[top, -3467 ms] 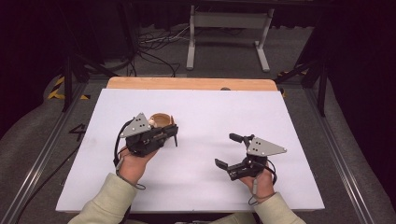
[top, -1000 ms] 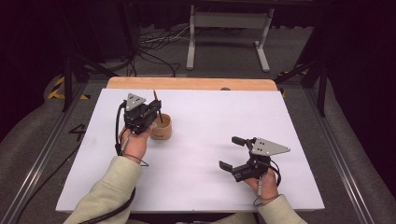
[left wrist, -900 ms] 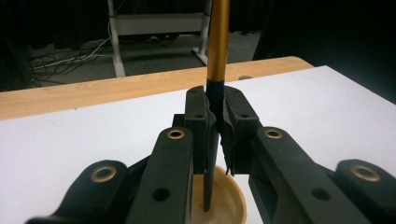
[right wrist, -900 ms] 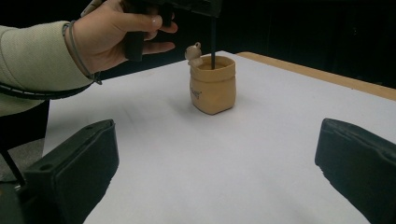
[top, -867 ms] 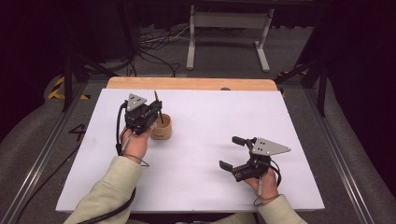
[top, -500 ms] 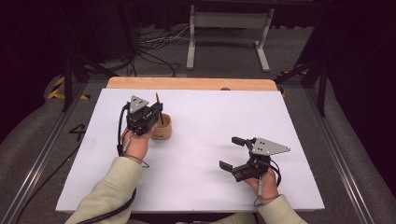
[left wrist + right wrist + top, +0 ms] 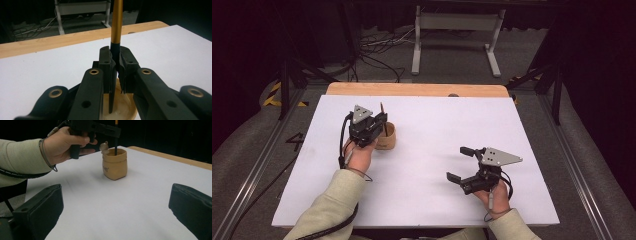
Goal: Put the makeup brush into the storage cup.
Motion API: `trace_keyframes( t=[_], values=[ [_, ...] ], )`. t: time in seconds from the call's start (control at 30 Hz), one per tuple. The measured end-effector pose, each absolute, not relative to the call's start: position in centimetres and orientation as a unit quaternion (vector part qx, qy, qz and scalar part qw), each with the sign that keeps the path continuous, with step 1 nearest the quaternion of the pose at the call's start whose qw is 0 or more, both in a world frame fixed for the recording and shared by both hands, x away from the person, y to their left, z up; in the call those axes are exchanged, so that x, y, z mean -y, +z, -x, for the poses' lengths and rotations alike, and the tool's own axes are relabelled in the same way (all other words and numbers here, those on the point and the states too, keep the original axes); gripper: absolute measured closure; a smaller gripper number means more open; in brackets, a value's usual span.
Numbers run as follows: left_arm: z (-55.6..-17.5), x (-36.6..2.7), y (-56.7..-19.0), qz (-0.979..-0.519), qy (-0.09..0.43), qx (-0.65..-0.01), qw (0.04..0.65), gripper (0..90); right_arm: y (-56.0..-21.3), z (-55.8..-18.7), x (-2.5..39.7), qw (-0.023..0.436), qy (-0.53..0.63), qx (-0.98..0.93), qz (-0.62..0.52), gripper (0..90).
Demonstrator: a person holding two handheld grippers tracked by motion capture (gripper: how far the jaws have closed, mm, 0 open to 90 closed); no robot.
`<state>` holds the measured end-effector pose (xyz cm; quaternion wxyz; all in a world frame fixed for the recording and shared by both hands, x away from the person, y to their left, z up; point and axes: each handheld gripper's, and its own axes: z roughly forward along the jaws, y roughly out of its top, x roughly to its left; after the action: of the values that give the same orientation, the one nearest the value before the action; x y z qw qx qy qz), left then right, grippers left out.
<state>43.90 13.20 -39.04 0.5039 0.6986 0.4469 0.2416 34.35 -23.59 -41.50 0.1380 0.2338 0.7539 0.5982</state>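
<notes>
We are lowering a pencil [image 7: 116, 22] into the tan cup [image 7: 114, 166] standing on the white table [image 7: 437, 130]. The left gripper [image 7: 115, 61] is pinching the pencil upright, its tip already inside the cup. The right gripper [image 7: 462, 164] is resting well apart, jaws spread and empty. Next, we judge, the jaws must part and lift clear. Compared with 3.5 s ago, the left gripper has turned from level to upright over the cup.
</notes>
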Motion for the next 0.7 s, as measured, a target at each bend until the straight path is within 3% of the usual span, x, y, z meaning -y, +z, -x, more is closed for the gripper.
trace_keyframes(
  t=[0.43, 0.53, 0.7],
  values=[
    [-43.86, -13.23, -39.25, -0.703, 0.231, -0.437, 0.511, 80.4, -41.48, -34.39, 23.59, 0.135, 0.599, -0.754, -0.232, 0.0],
    [-43.46, -13.18, -39.06, -0.706, 0.258, -0.410, 0.517, 54.0, -41.46, -34.49, 23.62, 0.132, 0.602, -0.753, -0.233, 0.0],
    [-43.15, -13.65, -38.79, -0.698, 0.259, -0.395, 0.537, 23.5, -41.30, -34.78, 23.76, 0.133, 0.604, -0.750, -0.235, 0.0]
  ],
)
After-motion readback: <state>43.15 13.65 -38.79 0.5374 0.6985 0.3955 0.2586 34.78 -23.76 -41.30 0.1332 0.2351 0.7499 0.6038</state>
